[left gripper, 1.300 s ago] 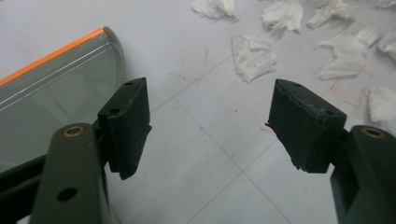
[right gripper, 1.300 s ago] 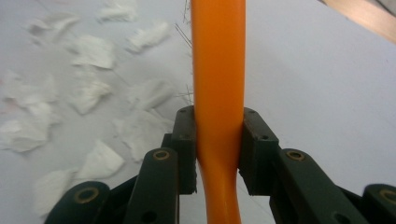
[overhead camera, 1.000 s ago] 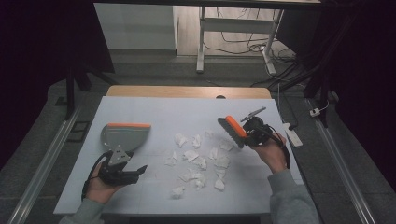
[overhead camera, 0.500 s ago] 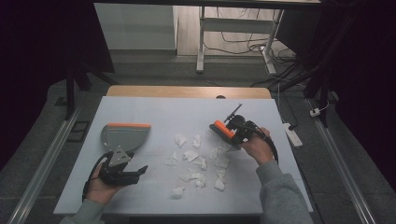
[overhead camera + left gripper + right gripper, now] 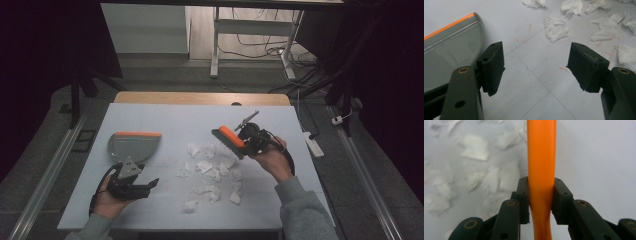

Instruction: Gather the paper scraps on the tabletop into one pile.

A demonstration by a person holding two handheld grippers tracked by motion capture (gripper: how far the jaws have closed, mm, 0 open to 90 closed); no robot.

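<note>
R hand (image 5: 272,160) raised, brush (image 5: 228,141) tilted, prob. airborne.

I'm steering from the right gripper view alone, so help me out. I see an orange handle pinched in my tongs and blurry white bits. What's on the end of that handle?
Observer: A dark-bristled brush, its head at the far right edge of the paper scraps.
Operator: Where could I sweep them?
Observer: A grey dustpan lies to the left of the scraps.
Operator: Is the other hand holding it?
Observer: No, the left tongs stand open and empty, just on the person's side of it.
</note>
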